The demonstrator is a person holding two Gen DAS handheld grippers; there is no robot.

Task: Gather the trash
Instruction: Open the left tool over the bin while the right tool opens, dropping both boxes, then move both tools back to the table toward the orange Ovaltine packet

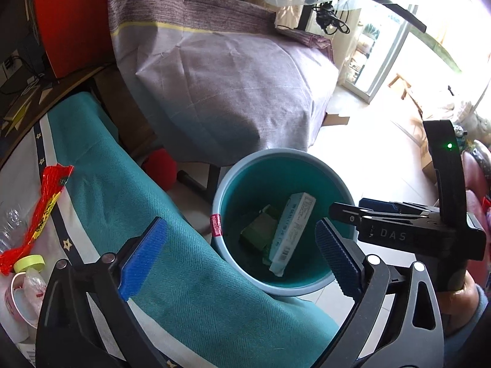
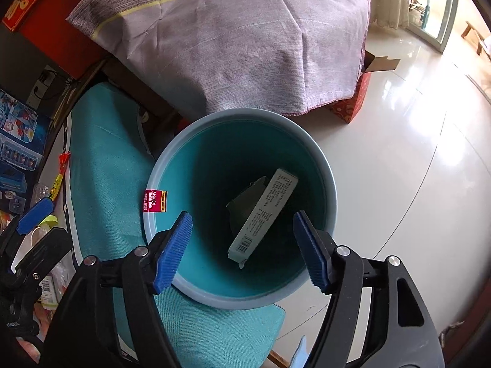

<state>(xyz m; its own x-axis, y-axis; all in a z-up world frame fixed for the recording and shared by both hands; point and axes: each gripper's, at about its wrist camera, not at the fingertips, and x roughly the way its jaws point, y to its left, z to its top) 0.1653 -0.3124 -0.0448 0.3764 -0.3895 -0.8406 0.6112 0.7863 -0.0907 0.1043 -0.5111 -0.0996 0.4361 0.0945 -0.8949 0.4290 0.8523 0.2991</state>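
Observation:
A teal trash bin (image 1: 221, 190) (image 2: 159, 165) stands on the floor beside the table. Inside it lie a long pale carton (image 1: 294, 230) (image 2: 264, 214) and a green box (image 1: 259, 230) (image 2: 245, 202). My left gripper (image 1: 239, 227) is open and empty, one finger over the teal tablecloth (image 1: 138, 184) and the other over the bin's rim. Directly above the bin's mouth my right gripper (image 2: 242, 217) is also open, with nothing between its blue pads. A red wrapper (image 1: 46, 202) and crumpled clear plastic (image 1: 9, 224) lie on the table at the left.
Two tape rolls, yellow-green (image 1: 29, 262) and pink (image 1: 18, 300), sit near the wrapper. Behind the bin is furniture under a grey-purple cloth (image 1: 230, 76) (image 2: 230, 46). A red cardboard box (image 2: 353, 104) stands on the white tile floor (image 2: 399, 168).

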